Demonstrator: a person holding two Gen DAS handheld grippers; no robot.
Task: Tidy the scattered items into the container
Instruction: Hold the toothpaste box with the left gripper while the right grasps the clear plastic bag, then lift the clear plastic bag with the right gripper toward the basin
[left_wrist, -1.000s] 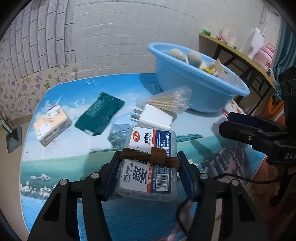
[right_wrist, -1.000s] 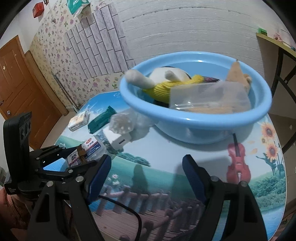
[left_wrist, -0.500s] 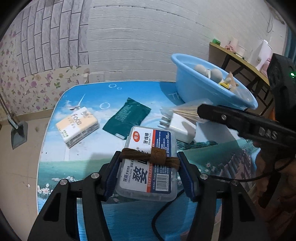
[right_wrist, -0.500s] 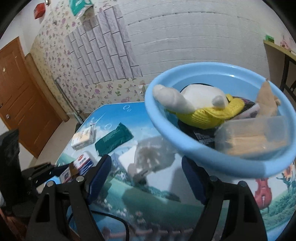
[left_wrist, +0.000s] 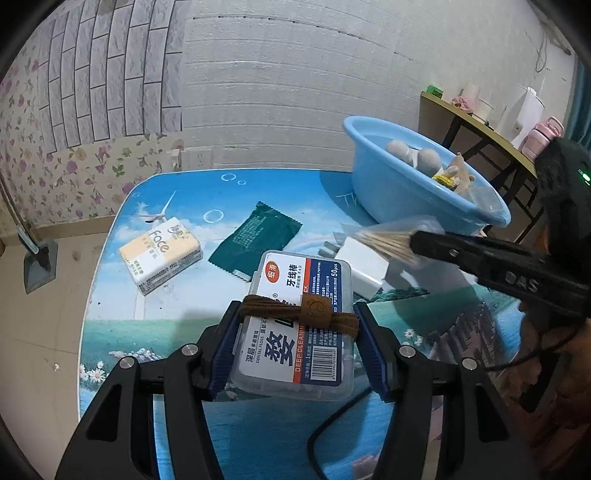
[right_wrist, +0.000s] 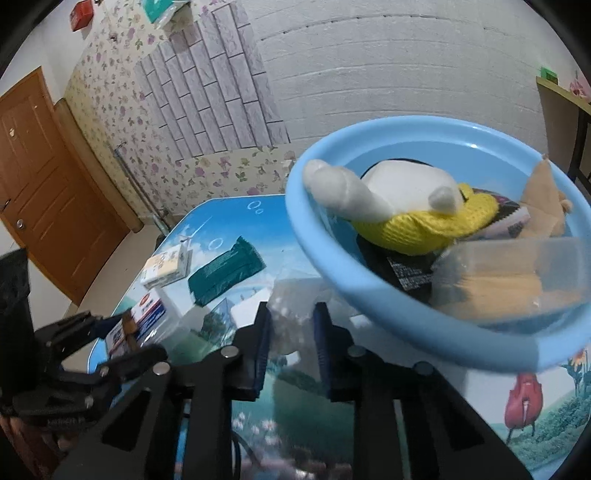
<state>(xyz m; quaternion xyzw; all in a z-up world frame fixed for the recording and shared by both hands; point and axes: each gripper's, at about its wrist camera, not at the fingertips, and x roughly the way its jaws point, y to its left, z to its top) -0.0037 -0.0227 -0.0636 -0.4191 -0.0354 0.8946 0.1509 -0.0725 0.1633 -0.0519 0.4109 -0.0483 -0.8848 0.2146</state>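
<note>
The left gripper (left_wrist: 295, 343) clamps a clear floss box (left_wrist: 295, 325) by its long sides, its long axis running away from the camera; the label reads "DENTAL FLOSS", "DEEP CLEANING" and "50pcs", and a brown hair tie (left_wrist: 301, 314) crosses it. The right gripper (right_wrist: 291, 347) has closed to a narrow gap on a bag of cotton swabs (left_wrist: 388, 240), whose sticks lie left to right beside a white charger (left_wrist: 364, 267). Farther left on the table (left_wrist: 155, 314) lie a green packet (left_wrist: 255, 236) and a tissue pack (left_wrist: 160, 254) marked "Face". Only the right wrist view looks into the blue basin (right_wrist: 332, 254), showing a plush toy (right_wrist: 406, 206) and a clear box (right_wrist: 517, 273).
</note>
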